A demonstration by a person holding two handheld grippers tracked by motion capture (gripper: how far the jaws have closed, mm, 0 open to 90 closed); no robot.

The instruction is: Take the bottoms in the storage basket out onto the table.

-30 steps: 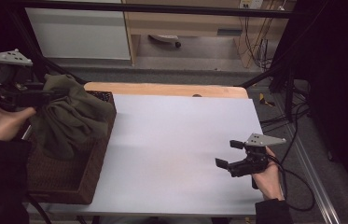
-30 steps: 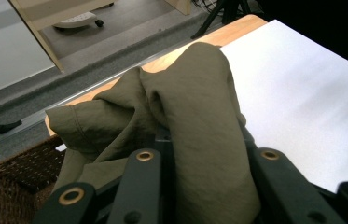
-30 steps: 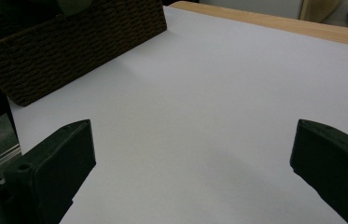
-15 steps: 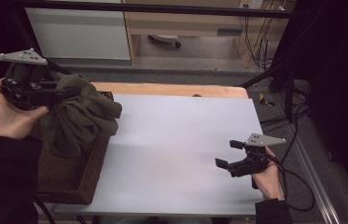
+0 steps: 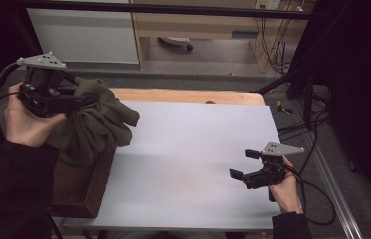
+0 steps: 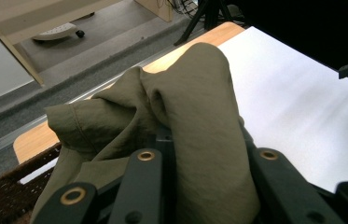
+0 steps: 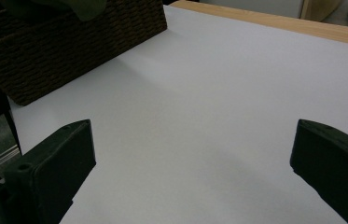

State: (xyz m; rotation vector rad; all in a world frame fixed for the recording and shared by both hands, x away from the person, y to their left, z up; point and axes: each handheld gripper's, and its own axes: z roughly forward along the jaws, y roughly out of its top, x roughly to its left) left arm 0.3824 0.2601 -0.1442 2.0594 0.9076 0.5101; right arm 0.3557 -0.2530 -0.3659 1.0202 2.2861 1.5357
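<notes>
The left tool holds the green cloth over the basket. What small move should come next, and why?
Probably carry the cloth rightward over the bare white table and lower it. The left tool grips it above the wicker basket, its lower folds hanging at the rim, and the right tool waits open.

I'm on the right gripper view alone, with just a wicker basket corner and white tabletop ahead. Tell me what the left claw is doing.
Observer: The left claw is shut on an olive cloth, raised above the wicker basket at the table's left edge.
Operator: Report whether the cloth is clear of the basket.
Observer: I cannot tell; from the high view its lower folds hang over the basket's rim.
Operator: Describe my own claw from above.
Observer: The right claw is open and holds nothing, above the white tabletop near its right front corner, jaws pointing left toward the basket.
</notes>
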